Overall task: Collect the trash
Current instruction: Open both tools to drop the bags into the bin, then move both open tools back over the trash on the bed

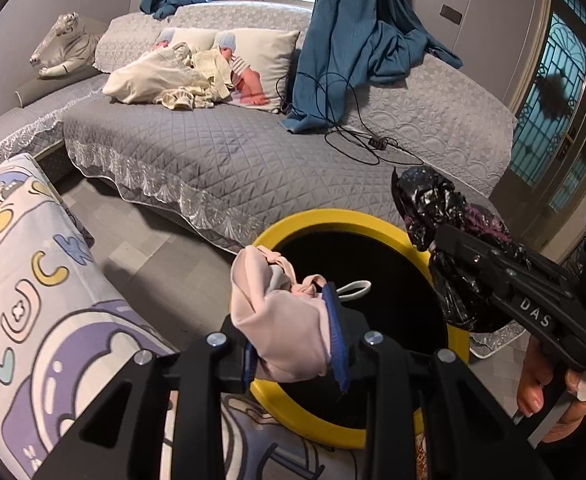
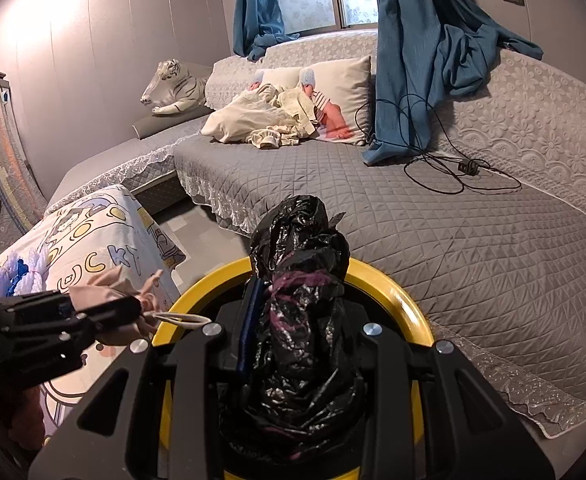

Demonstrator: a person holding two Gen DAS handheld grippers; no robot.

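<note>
A yellow-rimmed bin (image 1: 333,219) with a dark inside stands on the floor in front of the sofa. My left gripper (image 1: 293,344) is shut on a crumpled pink cloth piece (image 1: 281,320) with a white loop, held over the bin's near left rim. My right gripper (image 2: 293,320) is shut on a scrunched black plastic bag (image 2: 297,240) with purple streaks, held above the bin (image 2: 393,292). In the left wrist view the black bag (image 1: 433,204) and the right gripper (image 1: 443,240) hang over the bin's right rim. In the right wrist view the left gripper (image 2: 133,308) and the pink cloth (image 2: 109,284) sit at the left.
A grey quilted sofa (image 1: 213,152) runs behind the bin, with pillows, cream clothes (image 1: 165,76), a blue curtain (image 1: 353,40) and a black cable (image 1: 373,144). A cartoon-print cover (image 1: 33,280) lies close on the left. A hand (image 1: 553,396) holds the right gripper's handle.
</note>
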